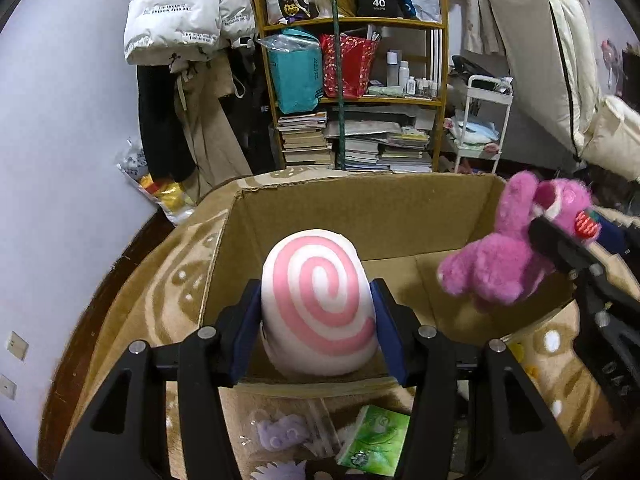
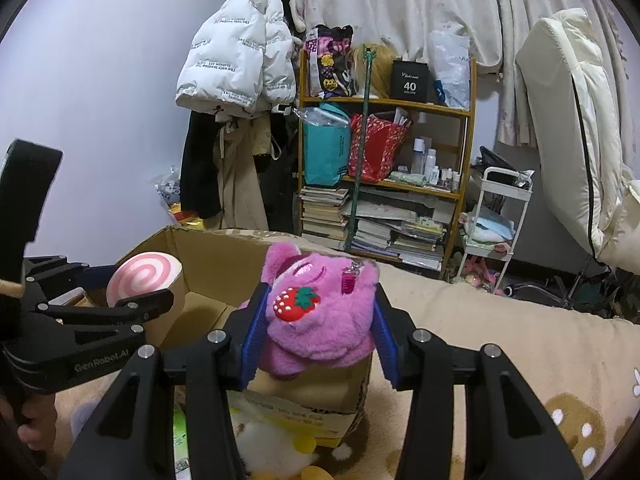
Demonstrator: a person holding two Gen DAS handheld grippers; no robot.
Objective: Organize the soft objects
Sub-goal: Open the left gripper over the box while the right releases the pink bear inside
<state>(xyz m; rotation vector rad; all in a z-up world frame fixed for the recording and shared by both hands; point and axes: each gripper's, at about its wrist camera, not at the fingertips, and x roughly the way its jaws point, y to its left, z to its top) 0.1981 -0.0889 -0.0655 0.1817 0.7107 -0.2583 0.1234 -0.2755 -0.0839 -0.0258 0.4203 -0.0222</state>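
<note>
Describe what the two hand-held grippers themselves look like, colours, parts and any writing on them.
Both are matte black, angular frames with triangular cut-outs and round silver bolt heads. The left hand-held gripper and the right hand-held gripper each carry two fingers faced with blue ribbed pads. Pale lettering reading GenRobot.AI marks the left one's side. No cables visible.

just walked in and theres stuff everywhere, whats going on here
A person is packing soft toys into a cardboard box with a gripper in each hand. The left gripper is clamped on a pink-and-white swirl cushion, held over the box interior. The right gripper is clamped on a pink plush bear, held at the box's right edge. Neither toy has been let go yet. A tissue pack lies on the blanket in front of the box.
</note>
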